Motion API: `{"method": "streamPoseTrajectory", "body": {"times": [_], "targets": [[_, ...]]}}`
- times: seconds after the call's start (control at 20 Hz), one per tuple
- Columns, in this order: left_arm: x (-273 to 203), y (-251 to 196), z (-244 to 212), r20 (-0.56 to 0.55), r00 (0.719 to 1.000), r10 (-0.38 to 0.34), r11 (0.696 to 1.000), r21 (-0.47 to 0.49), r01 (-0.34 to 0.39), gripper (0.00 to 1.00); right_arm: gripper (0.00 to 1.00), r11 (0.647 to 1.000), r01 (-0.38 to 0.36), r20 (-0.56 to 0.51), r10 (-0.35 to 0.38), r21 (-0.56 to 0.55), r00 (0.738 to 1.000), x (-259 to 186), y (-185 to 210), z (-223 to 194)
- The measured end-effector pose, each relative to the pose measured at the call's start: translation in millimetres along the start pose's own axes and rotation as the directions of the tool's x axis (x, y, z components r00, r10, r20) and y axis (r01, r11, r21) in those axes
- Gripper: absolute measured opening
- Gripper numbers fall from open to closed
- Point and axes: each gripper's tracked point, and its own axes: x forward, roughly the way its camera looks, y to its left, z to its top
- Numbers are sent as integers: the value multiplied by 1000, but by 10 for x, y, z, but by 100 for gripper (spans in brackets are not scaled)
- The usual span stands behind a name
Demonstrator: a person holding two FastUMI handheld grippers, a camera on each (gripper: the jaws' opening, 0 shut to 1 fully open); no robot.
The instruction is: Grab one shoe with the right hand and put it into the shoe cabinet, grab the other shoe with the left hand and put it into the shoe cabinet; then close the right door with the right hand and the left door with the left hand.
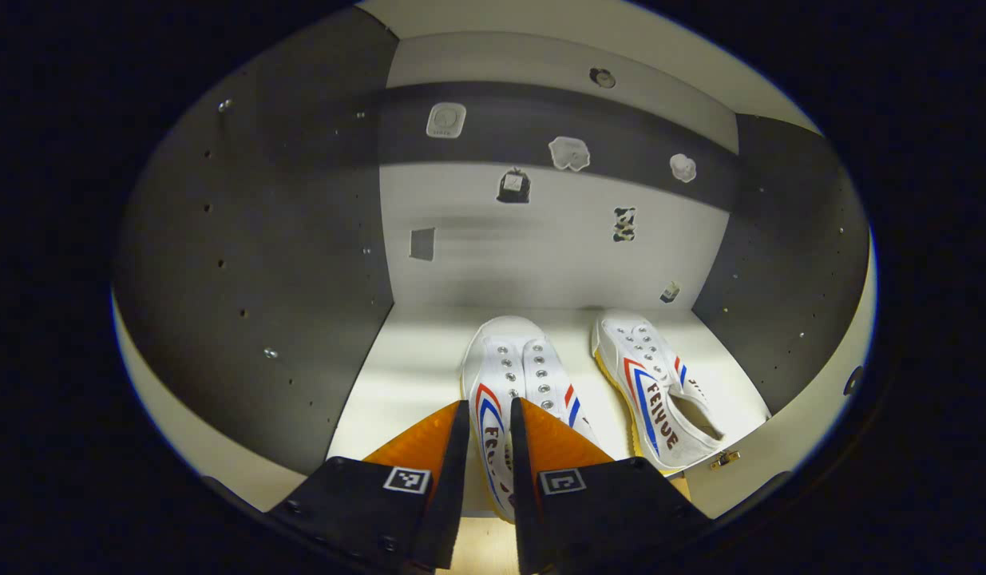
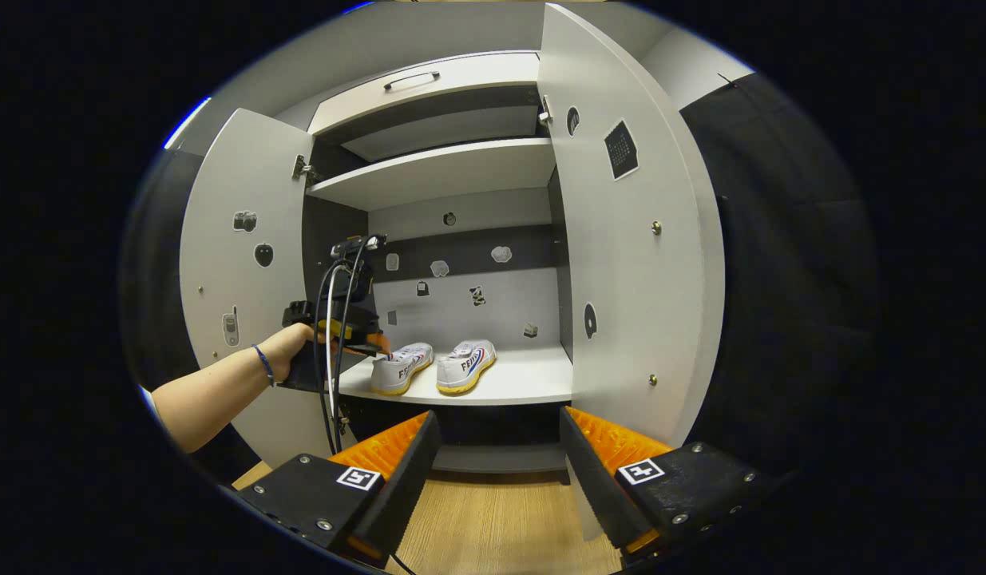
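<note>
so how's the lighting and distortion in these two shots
Left gripper view: the cabinet floor is brightly lit around the shoes, the side walls lie in shadow and bulge from the fisheye. Right gripper view: evenly lit and sharp, with the open doors bowed outward.

My left claw (image 1: 489,415) grips a white canvas-like cloth shoe (image 1: 512,383) with shiny metal eyelets and a rubbery yellowish sole edge; its twin (image 1: 656,387) looks the same. The cabinet shelf (image 1: 405,375) beneath them is smooth, matt board, as are the doors (image 2: 636,263). Small bright metal screws (image 1: 271,352) stud the side wall. Below my right claw (image 2: 496,447), the floor (image 2: 493,519) shows wood grain.
</note>
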Motion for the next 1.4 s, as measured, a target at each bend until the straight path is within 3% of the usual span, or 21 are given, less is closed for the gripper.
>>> {"method": "streamPoseTrajectory", "body": {"times": [0.05,0.2,0.25,0.35,0.4,0.45,0.6,0.95,1.4], "targets": [[-132,-41,63,36,999,-6,1000,-1,6,51,93,1000,-7,0,7,0,1000,-26,18,-5],[-605,-87,161,122,992,-12,1000,-17,14,67,92,1000,-16,1,16,0,1000,-118,39,-13],[-766,-90,182,151,988,-12,1000,-17,15,81,93,1000,-17,5,17,-1,1000,-170,40,-7],[-1125,-97,231,210,978,-14,1000,-4,15,79,92,1000,-18,20,18,-15,1000,-280,31,9],[-1305,-126,236,231,973,-27,1000,7,26,83,92,1000,-16,24,17,-25,1000,-335,20,2],[-1491,-140,248,257,966,-34,999,18,30,96,93,999,-17,24,18,-31,1000,-391,11,2],[-1984,-117,278,340,940,-25,999,45,10,99,92,1000,-2,37,3,-27,999,-543,-120,33],[-2986,-13,107,449,894,-1,998,55,-26,95,92,993,114,44,-113,-36,993,-822,-789,40],[-3612,201,-194,490,872,-17,999,47,-7,97,92,947,320,67,-318,-21,946,-700,-1911,-26]]}}
